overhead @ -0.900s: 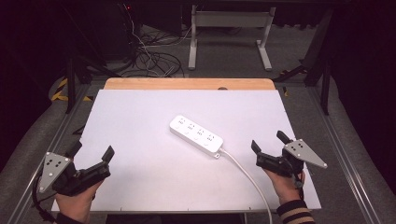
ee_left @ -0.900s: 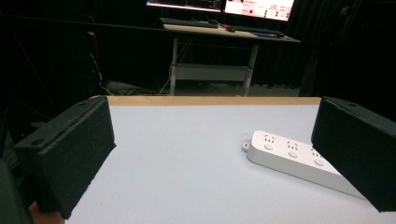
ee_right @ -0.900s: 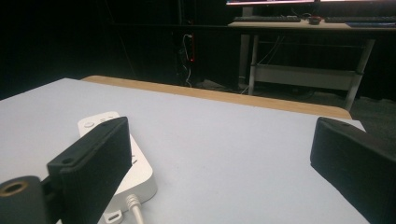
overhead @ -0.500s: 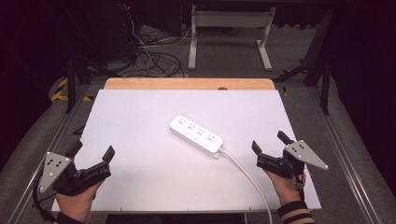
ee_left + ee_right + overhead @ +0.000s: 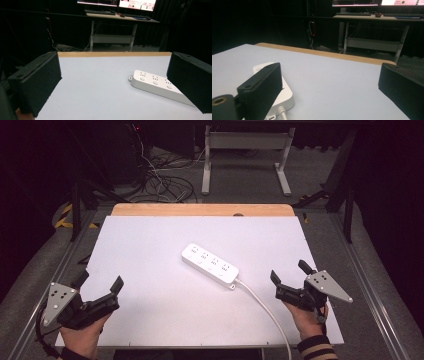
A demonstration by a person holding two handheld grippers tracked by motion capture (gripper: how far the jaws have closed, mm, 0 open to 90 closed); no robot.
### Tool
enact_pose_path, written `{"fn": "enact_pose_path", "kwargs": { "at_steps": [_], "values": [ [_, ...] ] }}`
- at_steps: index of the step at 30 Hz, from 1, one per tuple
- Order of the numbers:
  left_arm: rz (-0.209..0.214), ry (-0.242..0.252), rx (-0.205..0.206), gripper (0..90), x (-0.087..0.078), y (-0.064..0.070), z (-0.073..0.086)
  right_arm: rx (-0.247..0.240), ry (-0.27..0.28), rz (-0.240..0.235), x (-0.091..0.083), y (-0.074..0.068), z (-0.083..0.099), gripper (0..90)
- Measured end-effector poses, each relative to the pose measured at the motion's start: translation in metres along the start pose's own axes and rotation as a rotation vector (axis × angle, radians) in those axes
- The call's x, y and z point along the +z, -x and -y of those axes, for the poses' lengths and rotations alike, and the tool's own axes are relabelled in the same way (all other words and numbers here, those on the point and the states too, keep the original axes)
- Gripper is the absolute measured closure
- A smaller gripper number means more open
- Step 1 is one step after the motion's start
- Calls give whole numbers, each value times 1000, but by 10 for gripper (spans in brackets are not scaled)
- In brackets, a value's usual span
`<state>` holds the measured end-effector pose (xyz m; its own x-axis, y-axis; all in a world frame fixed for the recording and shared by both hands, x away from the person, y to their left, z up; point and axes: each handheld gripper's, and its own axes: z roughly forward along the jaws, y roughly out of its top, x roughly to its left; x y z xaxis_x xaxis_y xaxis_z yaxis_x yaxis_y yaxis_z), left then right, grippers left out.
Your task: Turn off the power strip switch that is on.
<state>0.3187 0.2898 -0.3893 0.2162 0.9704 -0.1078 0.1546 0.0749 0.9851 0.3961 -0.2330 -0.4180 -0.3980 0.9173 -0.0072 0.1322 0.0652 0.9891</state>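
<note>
The power strip (image 5: 210,265) lies flat near the middle of the white surface (image 5: 150,245), and everything else is best placed from it. Its long axis runs on a slant: one end points toward the far left, the other toward the near right, where its white cord (image 5: 265,312) leaves the body and trails off over the near edge of the surface.

The right tool (image 5: 292,279) sits to the near right of the power strip, just past the cord end, with its jaws spread wide and nothing between them. In the right gripper view the corded end of the power strip (image 5: 284,96) shows just behind the left jaw, so that tool is close to it. The left tool (image 5: 100,289) is held to the near left of the power strip, well apart from it, its jaws likewise wide apart and empty; in the left gripper view the power strip (image 5: 155,86) lies ahead and to the right, partly behind the right jaw.

Judged from this, the right tool is the nearer one, and a grasp from there would meet the strip at its cord end, along the axis, not across it. The left tool would have to cross bare surface to reach the far end.

Beyond the power strip, a bare wooden strip (image 5: 200,210) edges the far side of the surface. Behind that, the room is dark, with a white desk frame (image 5: 245,150) and loose cables on the floor (image 5: 165,185).
</note>
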Motion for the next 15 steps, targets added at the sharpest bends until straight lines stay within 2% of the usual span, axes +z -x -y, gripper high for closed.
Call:
{"fn": "enact_pose_path", "kwargs": {
  "at_steps": [6, 8, 9, 10, 11, 13, 14, 15],
  "values": [
    [2, -4, 2, 0, 0, -1, 0, -5, -6, -3, 1, -1, -2, 71],
    [2, -4, 3, 0, 0, -1, 0, -3, -3, -14, -1, 0, -3, 143],
    [3, -3, 1, 0, 0, 0, 0, 0, 2, -29, -2, 0, -4, 227],
    [3, -2, 1, 0, 0, 0, 0, 0, 2, -29, -2, 0, -4, 227],
    [3, -4, 3, 0, 0, 0, 0, -1, -6, -46, -3, 1, -7, 418],
    [4, -5, 4, 0, 0, 0, -1, 17, -16, -68, -5, 1, -13, 680],
    [5, -4, 2, 0, 0, 1, 0, 17, -16, -68, -5, 1, -13, 680],
    [4, -4, 6, 3, 0, 1, -1, 32, -19, -79, -6, 1, -16, 794]
  ]
}}
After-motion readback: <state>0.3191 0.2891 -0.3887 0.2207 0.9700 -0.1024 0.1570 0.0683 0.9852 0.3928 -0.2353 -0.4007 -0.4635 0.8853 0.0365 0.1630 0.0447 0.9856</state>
